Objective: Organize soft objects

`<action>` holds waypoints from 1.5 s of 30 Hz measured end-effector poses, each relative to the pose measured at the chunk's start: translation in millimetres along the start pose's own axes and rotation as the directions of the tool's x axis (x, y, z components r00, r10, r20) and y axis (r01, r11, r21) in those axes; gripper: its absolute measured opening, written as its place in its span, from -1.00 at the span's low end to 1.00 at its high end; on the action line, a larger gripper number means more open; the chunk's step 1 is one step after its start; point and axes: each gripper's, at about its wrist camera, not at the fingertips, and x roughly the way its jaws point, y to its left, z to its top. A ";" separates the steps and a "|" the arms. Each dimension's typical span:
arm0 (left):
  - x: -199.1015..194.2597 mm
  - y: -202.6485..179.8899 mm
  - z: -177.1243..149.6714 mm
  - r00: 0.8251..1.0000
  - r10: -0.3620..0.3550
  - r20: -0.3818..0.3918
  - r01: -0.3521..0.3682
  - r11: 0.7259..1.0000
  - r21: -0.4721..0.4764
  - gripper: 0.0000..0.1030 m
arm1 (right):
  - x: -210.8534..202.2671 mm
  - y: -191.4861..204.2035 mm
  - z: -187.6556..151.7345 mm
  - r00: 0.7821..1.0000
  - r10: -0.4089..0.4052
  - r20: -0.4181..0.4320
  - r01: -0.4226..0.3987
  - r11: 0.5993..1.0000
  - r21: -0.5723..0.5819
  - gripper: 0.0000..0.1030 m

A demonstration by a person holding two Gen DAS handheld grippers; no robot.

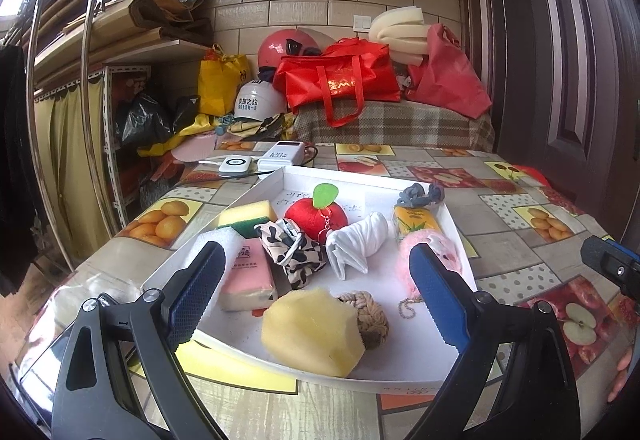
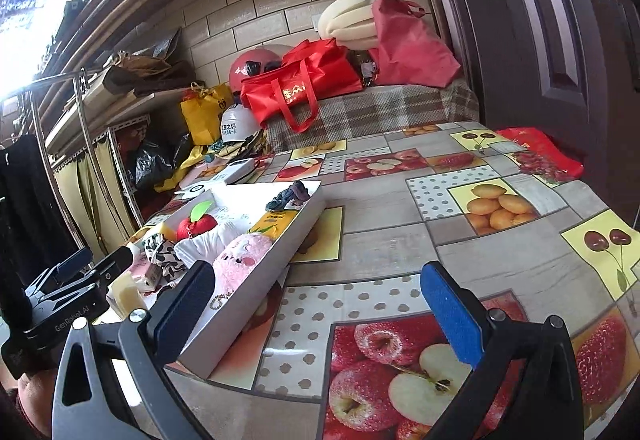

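Soft objects (image 1: 316, 324) between wide-open, empty fingers (image 1: 196, 292)

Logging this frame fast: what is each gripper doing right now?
Left gripper: open, holding nothing, over the white tray.
Right gripper: open, holding nothing, over the tablecloth.

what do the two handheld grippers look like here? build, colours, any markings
Both match: the left gripper and the right gripper have dark grey, triangular cut-out linkages with silver pivot bolts, carrying flat fingers faced with blue ribbed pads. Seen from the right wrist view, the left unit's black body bears white "GenRobot.AI" lettering. No cables are visible.
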 end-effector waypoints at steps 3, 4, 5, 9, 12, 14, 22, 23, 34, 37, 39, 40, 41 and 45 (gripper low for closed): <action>-3.1 -1.0 -0.7 1.000 -0.008 -0.004 0.008 1.000 -0.007 0.83 | -15.3 -1.4 -2.3 0.999 0.008 0.033 -0.007 1.000 -0.009 0.99; -5.4 -0.8 0.0 1.000 -0.008 0.003 0.008 1.000 -0.005 0.83 | -21.7 -1.0 -3.1 0.999 0.008 0.052 -0.007 1.000 -0.019 1.00; -7.8 -1.2 0.5 1.000 -0.003 0.014 0.003 1.000 -0.002 0.83 | -28.2 0.3 -4.0 0.997 0.007 0.073 -0.005 0.999 -0.033 0.99; -25.2 -4.0 2.3 0.996 0.023 0.086 -0.024 1.000 0.009 0.83 | -60.4 8.6 -11.1 0.976 -0.033 0.214 0.057 0.993 -0.107 1.00; -36.5 -6.0 3.6 0.992 0.046 0.117 -0.047 0.999 0.009 0.83 | -74.5 9.1 -13.9 0.953 -0.083 0.292 0.122 0.986 -0.118 1.00; -35.4 -7.8 -1.1 0.998 0.010 0.056 -0.009 1.000 -0.011 0.83 | -78.7 5.1 -13.9 0.939 -0.134 0.316 0.172 0.980 -0.097 1.00; -47.9 -33.6 -10.1 0.999 -0.009 0.041 0.007 0.999 0.045 0.83 | -81.1 -27.1 -9.6 0.932 -0.237 0.274 0.244 0.970 0.010 1.00; -49.6 -37.3 -10.7 0.999 -0.010 0.041 0.008 0.999 0.051 0.83 | -80.2 -30.5 -9.2 0.939 -0.226 0.260 0.231 0.973 0.011 1.00; -64.9 -56.6 -11.8 0.991 0.072 0.112 -0.082 0.993 0.086 0.83 | -83.8 -36.0 -10.3 0.942 -0.196 0.271 0.207 0.978 -0.011 1.00; -61.5 -63.4 -13.1 0.995 0.040 0.096 -0.051 0.992 0.117 0.83 | -83.7 -29.5 -11.3 0.949 -0.163 0.271 0.184 0.981 -0.054 1.00; -61.2 -67.3 -13.5 0.995 0.034 0.099 -0.047 0.990 0.135 0.83 | -83.5 -24.0 -12.7 0.946 -0.180 0.270 0.208 0.975 -0.078 1.00; -61.8 -69.1 -13.9 0.994 0.034 0.104 -0.048 0.988 0.144 0.83 | -83.7 -21.3 -13.7 0.943 -0.192 0.271 0.223 0.971 -0.087 1.00; -62.4 -70.9 -13.6 0.994 0.029 0.108 -0.045 0.987 0.153 0.83 | -83.8 -17.8 -14.5 0.939 -0.208 0.275 0.242 0.965 -0.099 1.00; -62.8 -76.9 -14.3 0.993 0.044 0.109 -0.063 0.982 0.180 0.83 | -82.1 -17.4 -13.9 0.936 -0.225 0.270 0.261 0.960 -0.104 1.00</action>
